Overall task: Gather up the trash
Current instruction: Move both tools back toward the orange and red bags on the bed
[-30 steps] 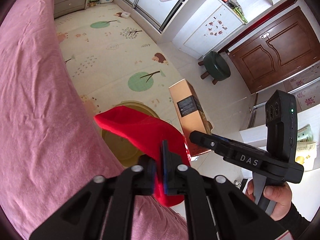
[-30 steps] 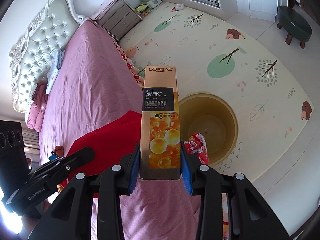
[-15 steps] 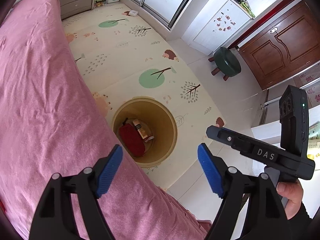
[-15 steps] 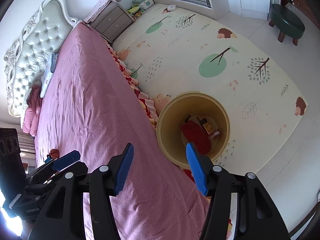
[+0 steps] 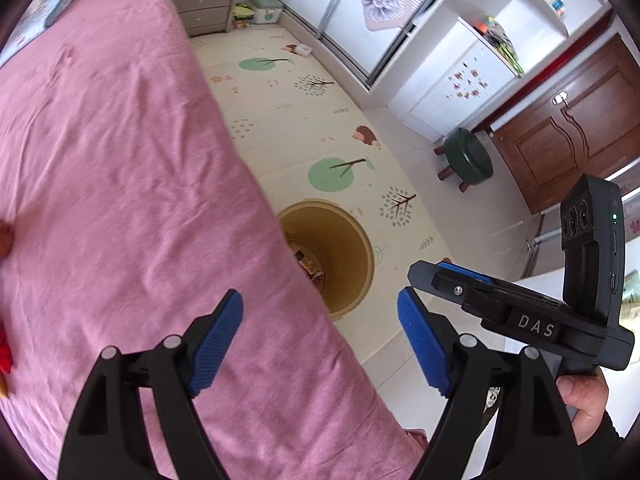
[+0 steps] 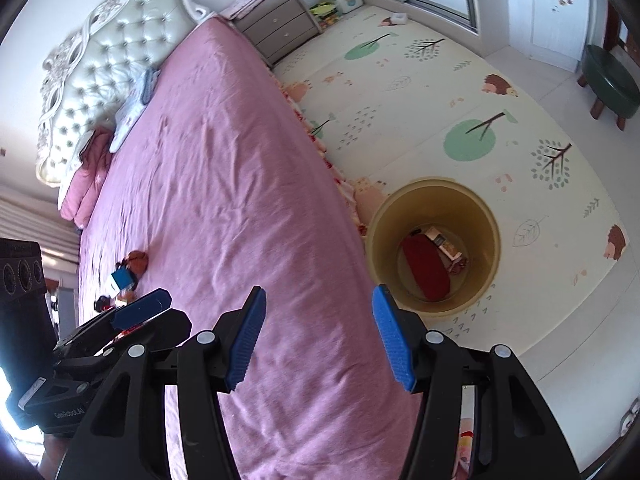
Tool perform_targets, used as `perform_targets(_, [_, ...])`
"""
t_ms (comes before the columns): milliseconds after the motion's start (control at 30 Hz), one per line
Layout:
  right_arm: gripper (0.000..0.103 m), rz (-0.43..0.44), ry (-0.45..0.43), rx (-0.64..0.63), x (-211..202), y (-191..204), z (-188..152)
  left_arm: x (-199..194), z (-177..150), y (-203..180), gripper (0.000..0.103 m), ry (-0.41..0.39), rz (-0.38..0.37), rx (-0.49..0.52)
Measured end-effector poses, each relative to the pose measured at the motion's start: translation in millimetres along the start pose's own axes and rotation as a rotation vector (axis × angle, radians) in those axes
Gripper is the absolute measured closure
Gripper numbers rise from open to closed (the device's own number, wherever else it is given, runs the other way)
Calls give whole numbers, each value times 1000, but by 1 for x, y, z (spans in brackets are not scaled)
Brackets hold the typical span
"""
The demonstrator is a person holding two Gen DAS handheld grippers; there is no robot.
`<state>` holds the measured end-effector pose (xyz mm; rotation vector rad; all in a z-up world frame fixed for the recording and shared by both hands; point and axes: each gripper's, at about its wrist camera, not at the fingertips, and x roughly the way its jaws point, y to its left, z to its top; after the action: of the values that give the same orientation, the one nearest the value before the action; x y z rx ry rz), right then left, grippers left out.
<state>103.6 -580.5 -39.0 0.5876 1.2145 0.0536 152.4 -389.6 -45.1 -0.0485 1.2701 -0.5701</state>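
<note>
Red bag (image 6: 425,269) and box (image 6: 439,240) now lying in the bin (image 6: 486,216) beside the bed (image 6: 224,184), bag's long side toward me, my left gripper (image 5: 320,342) and right gripper (image 6: 318,338) just opened, fingers apart, empty, a second ago they held both.

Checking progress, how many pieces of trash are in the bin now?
2 clear ones: a red bag on the bin floor, a box beside it. Smaller bits may be hidden.

Each camera sits behind its own fingers and looks steeply down over the pink bed (image 5: 120,184) edge, from well above. Both views share the yellow bin (image 6: 434,246) on the play mat (image 6: 420,92): beyond the right fingers (image 6: 390,338), between and beyond the left fingers (image 5: 424,344).
</note>
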Motion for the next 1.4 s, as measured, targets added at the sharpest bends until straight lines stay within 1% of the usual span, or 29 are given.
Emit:
perform_targets(100, [48, 20, 22, -47, 6, 31, -11, -22, -18, 29, 24, -22, 31, -48])
perform_targets(300, [48, 55, 71, -123, 24, 94, -35, -66, -61, 99, 24, -58, 86, -177])
perform_targets(467, [48, 70, 140, -214, 52, 153, -60, -99, -92, 150, 24, -100, 127, -277])
perform_targets(567, [48, 74, 169, -262, 69, 184, -74, -116, -109, 180, 24, -117, 151, -325])
perform_targets(700, [48, 100, 198, -313, 87, 226, -89, -138, -128, 220, 24, -133, 179, -380])
perform_targets(800, [48, 116, 213, -345, 98, 253, -98, -152, -138, 242, 24, -144, 200, -407])
perform_targets(1067, [48, 135, 249, -423, 128, 318, -111, -174, -156, 293, 23, -170, 224, -475])
perform_targets(1200, [48, 131, 266, -456, 145, 344, -115, -181, -163, 322, 23, -182, 224, -521])
perform_targets(1400, [48, 131, 293, -477, 173, 377, -119, -188, -171, 361, 23, -179, 239, -556])
